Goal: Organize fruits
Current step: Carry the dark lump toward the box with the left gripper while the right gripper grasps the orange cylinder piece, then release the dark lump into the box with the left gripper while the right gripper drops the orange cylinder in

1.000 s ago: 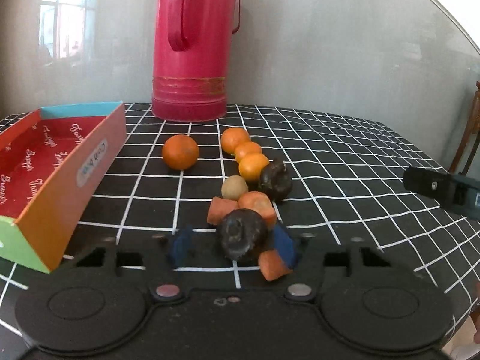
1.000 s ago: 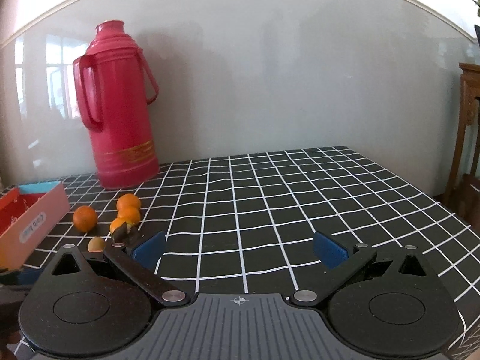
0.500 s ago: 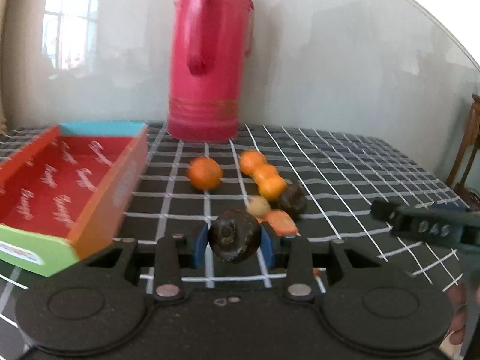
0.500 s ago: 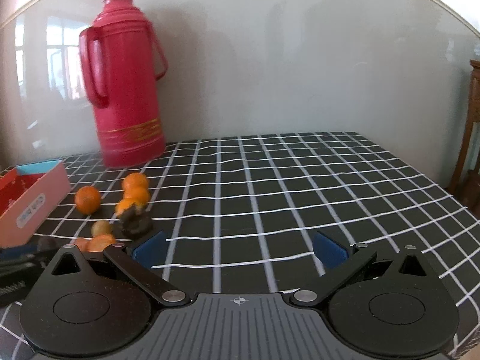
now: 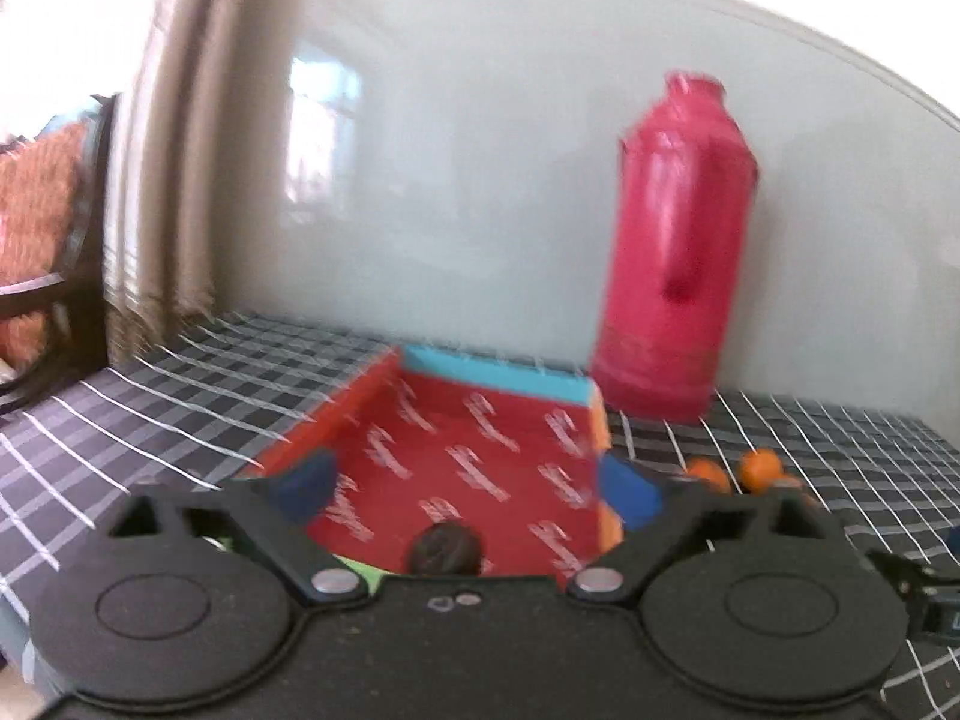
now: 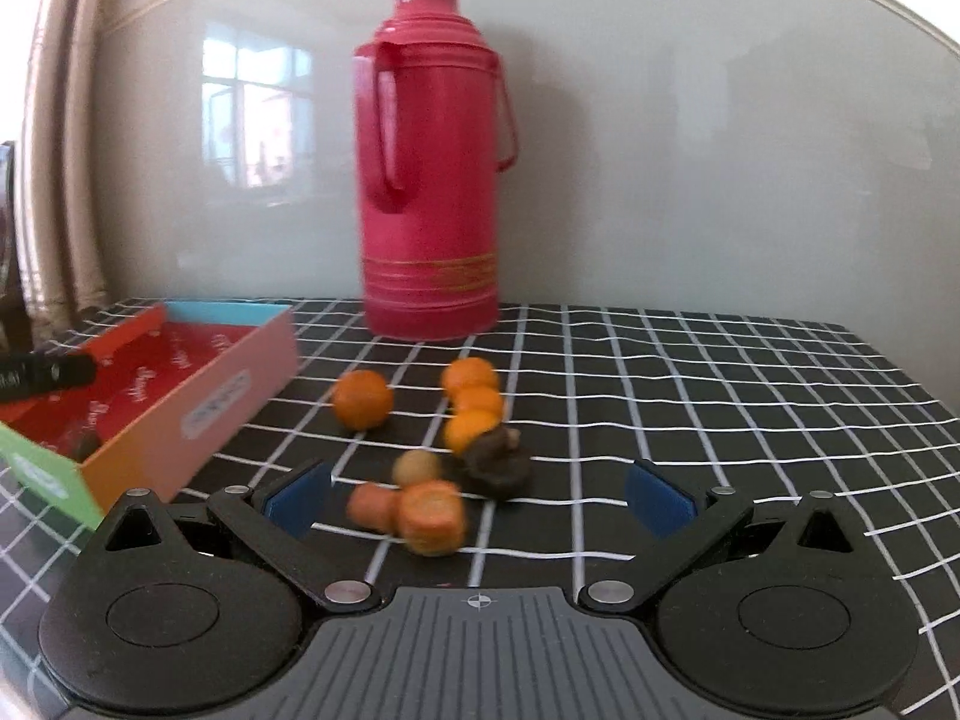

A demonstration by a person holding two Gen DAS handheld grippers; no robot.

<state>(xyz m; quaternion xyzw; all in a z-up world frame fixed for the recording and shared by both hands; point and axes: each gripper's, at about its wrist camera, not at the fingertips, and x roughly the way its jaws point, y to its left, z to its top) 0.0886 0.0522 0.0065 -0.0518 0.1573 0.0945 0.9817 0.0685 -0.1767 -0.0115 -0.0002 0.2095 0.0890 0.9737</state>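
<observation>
Left gripper fingers spread over the red box, dark mangosteen lying inside at 6 o'clock; right gripper also spread near the fruit pile on the worktop — risk: knocking loose fruit rolling.

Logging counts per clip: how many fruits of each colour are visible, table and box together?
Orange round fruits: 4
Dark fruits: 2, one inside the box
Tan fruit: 1
Reddish-orange pieces: 2
Total: 9
</observation>
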